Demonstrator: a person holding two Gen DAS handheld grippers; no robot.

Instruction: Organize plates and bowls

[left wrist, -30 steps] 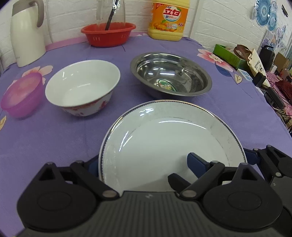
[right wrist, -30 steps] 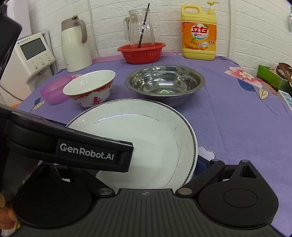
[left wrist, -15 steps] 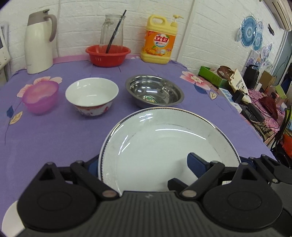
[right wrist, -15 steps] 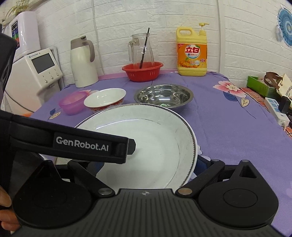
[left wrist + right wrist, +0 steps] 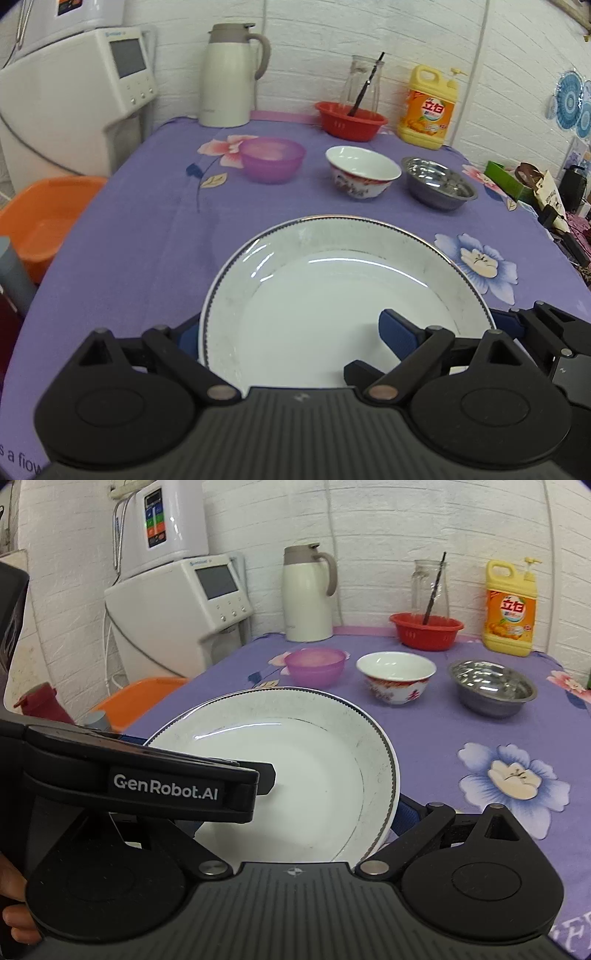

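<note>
A large white plate [image 5: 332,295] with a dark beaded rim is held above the purple tablecloth by both grippers. My left gripper [image 5: 291,332] is shut on its near rim, one blue finger [image 5: 397,330] lying inside the plate. My right gripper [image 5: 369,812] grips the plate [image 5: 295,775] at its right rim; the left gripper's body crosses the left of that view. Farther back stand a purple plastic bowl [image 5: 272,158], a white bowl with red pattern [image 5: 362,176] and a steel bowl [image 5: 437,186], also seen in the right wrist view: purple bowl [image 5: 316,664], white bowl [image 5: 396,675], steel bowl [image 5: 493,686].
At the back stand a white kettle [image 5: 231,74], a red basket [image 5: 351,120] with a glass jug, and a yellow detergent bottle [image 5: 430,107]. A white appliance [image 5: 74,92] and an orange basin [image 5: 40,221] lie left of the table. Clutter sits off the right edge.
Both grippers have pulled the plate back and to the left, away from the bowls, which now look smaller and farther right. The appliance and orange basin have come into view.
</note>
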